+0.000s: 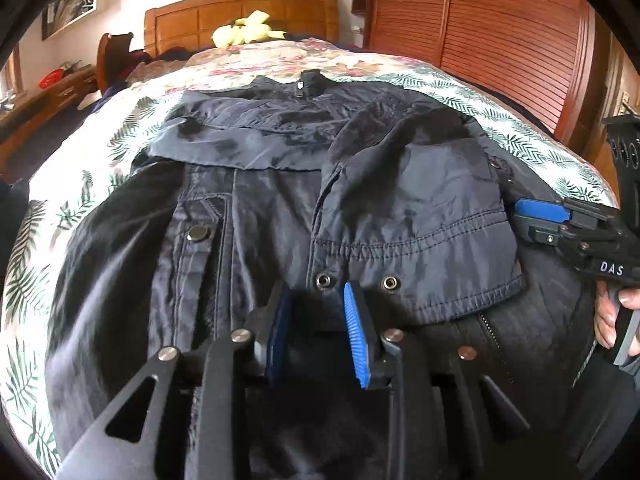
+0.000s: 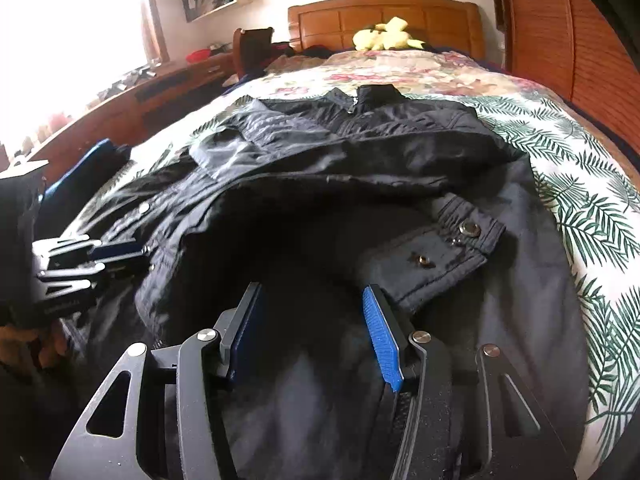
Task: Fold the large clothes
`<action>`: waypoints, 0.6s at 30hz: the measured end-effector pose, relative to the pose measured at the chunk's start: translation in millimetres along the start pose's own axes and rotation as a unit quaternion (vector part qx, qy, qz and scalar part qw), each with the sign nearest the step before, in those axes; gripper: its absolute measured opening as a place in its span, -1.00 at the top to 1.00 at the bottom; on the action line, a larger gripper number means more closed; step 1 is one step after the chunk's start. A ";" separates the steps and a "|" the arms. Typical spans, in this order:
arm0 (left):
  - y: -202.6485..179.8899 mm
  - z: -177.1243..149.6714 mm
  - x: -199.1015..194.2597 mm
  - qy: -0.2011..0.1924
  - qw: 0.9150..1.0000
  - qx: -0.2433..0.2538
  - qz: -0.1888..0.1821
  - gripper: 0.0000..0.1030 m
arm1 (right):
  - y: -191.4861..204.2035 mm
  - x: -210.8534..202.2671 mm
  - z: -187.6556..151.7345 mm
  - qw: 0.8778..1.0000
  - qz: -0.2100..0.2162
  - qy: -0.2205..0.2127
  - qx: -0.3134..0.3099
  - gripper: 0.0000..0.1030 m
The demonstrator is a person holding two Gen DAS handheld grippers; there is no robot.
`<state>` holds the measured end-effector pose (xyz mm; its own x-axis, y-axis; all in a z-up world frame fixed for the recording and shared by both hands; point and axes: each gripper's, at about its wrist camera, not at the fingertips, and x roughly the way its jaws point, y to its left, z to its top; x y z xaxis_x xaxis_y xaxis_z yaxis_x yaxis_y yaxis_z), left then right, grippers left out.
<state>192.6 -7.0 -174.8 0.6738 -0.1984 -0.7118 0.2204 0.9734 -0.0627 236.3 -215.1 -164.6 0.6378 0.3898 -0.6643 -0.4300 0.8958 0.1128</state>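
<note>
The dark jacket (image 1: 280, 184) lies spread on the bed (image 1: 120, 136), collar towards the wooden headboard (image 1: 240, 12), both sleeves folded in across the chest; the right sleeve's snap cuff (image 1: 416, 256) lies on top near the lower front. The floral bedspread shows as a bare margin along both long sides of the jacket and beyond the collar, so there is open room on each side. The left gripper (image 1: 320, 320) hangs over the lower front beside the cuff, its blue pads apart and no cloth seen pinched between them, though the fabric directly under the tips is in shadow and contact cannot be ruled out. The right gripper (image 2: 316, 328) is over the hem area by the same cuff, jaws wider apart, released, nothing gripped. A yellow soft toy (image 1: 246, 30) sits at the headboard, well clear. A slatted wardrobe (image 1: 500, 32) stands close along one bed edge; a low wooden dresser (image 2: 132, 100) with clutter flanks the other.
</note>
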 end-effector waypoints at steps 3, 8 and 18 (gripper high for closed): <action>-3.9 -4.3 -3.8 -0.001 1.000 -0.011 0.005 0.48 | 3.6 -0.6 -3.5 1.000 0.002 -0.004 -0.017 -0.01; -5.1 -7.4 -5.7 0.007 0.999 -0.038 -0.005 0.48 | 0.8 -4.2 -6.6 1.000 0.006 -0.007 -0.026 -0.01; -13.6 -0.3 -0.8 0.022 1.000 -0.018 0.006 0.73 | 0.7 -16.1 -8.8 0.999 0.001 -0.022 -0.036 -0.02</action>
<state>188.9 -20.1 -173.5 0.6441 -0.1814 -0.7432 0.1852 0.9796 -0.0786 220.1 -222.6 -160.3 0.6634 0.4015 -0.6314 -0.4745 0.8782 0.0599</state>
